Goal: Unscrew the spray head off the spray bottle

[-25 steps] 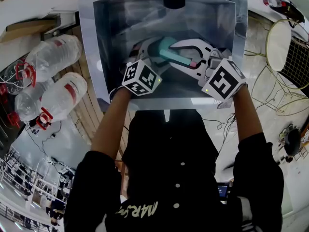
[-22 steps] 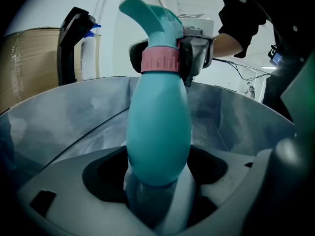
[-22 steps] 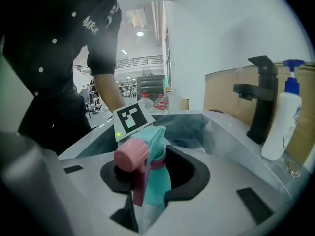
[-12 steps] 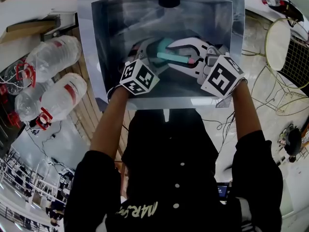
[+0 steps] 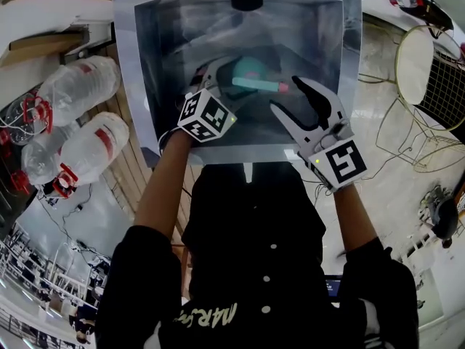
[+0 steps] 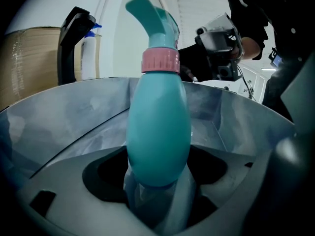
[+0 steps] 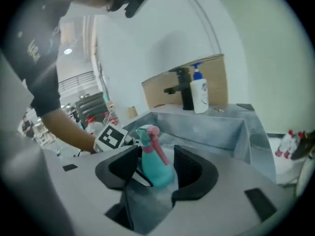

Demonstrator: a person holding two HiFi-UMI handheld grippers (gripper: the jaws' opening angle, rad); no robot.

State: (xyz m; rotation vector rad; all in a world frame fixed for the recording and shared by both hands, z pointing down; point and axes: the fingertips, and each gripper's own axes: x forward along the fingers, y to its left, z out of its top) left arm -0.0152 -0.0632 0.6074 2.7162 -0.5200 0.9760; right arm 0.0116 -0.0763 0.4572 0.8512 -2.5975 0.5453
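A teal spray bottle (image 6: 158,127) with a pink collar (image 6: 160,61) and a teal spray head (image 6: 151,14) is held over the steel sink (image 5: 163,42). My left gripper (image 5: 231,77) is shut on the bottle's body, and the bottle fills the left gripper view. In the head view the spray head (image 5: 258,85) points right, ending in a pink tip. My right gripper (image 5: 286,94) has just been opening. It now stands open just short of that pink tip, pressing on nothing. In the right gripper view the bottle (image 7: 156,165) shows beyond the spread jaws of my right gripper (image 7: 158,172).
A black faucet (image 7: 183,88) and a white pump bottle (image 7: 199,91) stand on the sink's far rim before a cardboard box (image 7: 162,90). Big water jugs (image 5: 78,86) lie to the left of the sink. A wire chair (image 5: 429,71) stands at the right.
My right gripper let go of the spray head, opened its jaws and drew back toward the near right, rolling as it went. The left gripper and the bottle stayed put.
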